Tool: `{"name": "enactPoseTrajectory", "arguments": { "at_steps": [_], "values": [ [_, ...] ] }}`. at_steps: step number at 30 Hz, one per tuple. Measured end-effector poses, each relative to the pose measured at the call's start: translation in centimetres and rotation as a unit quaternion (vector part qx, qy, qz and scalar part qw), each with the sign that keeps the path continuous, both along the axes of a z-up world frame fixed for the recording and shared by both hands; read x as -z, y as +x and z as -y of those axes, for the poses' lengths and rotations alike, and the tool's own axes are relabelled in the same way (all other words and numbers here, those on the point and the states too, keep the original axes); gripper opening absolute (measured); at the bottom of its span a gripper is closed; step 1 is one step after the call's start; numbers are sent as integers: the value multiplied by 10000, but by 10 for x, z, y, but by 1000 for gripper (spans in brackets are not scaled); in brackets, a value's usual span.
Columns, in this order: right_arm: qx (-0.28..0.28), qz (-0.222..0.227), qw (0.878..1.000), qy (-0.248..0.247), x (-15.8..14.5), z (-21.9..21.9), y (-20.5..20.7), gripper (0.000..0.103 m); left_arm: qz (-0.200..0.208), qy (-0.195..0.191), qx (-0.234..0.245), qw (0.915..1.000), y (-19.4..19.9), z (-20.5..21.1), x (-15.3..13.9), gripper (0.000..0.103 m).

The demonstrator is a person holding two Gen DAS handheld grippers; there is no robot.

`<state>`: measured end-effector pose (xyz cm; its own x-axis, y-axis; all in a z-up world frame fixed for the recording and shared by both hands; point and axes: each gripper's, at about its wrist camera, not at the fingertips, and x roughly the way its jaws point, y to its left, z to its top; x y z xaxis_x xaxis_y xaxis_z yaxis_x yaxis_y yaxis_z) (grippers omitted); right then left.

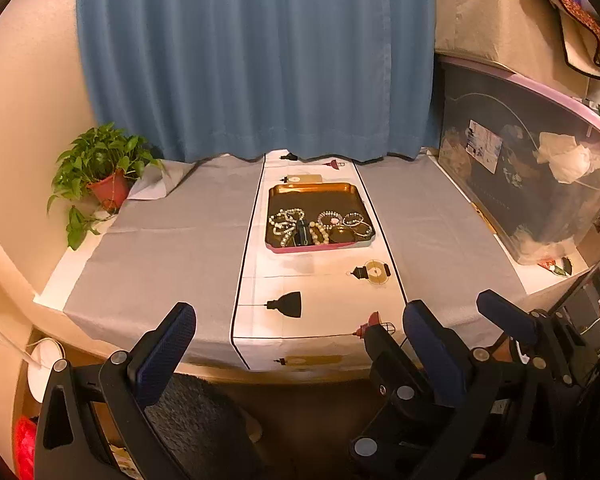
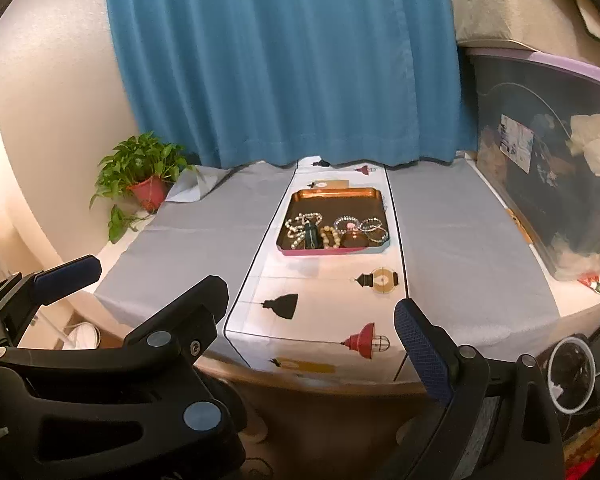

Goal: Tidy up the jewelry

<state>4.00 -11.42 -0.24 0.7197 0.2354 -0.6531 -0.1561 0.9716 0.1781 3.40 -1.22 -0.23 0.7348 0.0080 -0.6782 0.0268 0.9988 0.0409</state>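
A gold tray with a pink rim (image 1: 312, 246) (image 2: 324, 251) sits on the white runner in the middle of the table. A heap of jewelry fills its near half: a pearl necklace (image 1: 286, 222) (image 2: 302, 226), beaded bracelets (image 1: 332, 218) (image 2: 346, 222), thin bangles (image 1: 358, 222) (image 2: 374, 229) and a yellow bead bracelet (image 2: 330, 238). Both grippers hover side by side at the table's front edge, well short of the tray. My left gripper (image 1: 300, 342) (image 2: 136, 288) is open and empty. My right gripper (image 2: 308, 324) (image 1: 444, 324) is open and empty too, and their inner fingers overlap.
A potted plant (image 1: 100, 172) (image 2: 140, 172) stands at the back left corner. A large clear storage bin (image 1: 540, 184) (image 2: 548, 168) with a purple lid lines the right side. A blue curtain (image 1: 256, 60) hangs behind the table. Grey cloth (image 1: 160, 248) flanks the runner.
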Motion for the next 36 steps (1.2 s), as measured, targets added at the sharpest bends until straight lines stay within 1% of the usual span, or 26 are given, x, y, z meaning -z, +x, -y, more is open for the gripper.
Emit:
{"name": "enactPoseTrajectory", "arguments": {
  "at_steps": [7, 15, 36],
  "values": [
    [171, -114, 9997, -88, 5, 0, -2, 93, -164, -80, 59, 9998, 2, -2, 6, 103],
    [145, -163, 9998, -24, 9, 0, -1, 93, -178, -1, 36, 9998, 1, -2, 6, 103],
    [107, -193, 9997, -41, 13, 1, 0, 93, -197, -14, 42, 9998, 3, -3, 6, 103]
  ]
}}
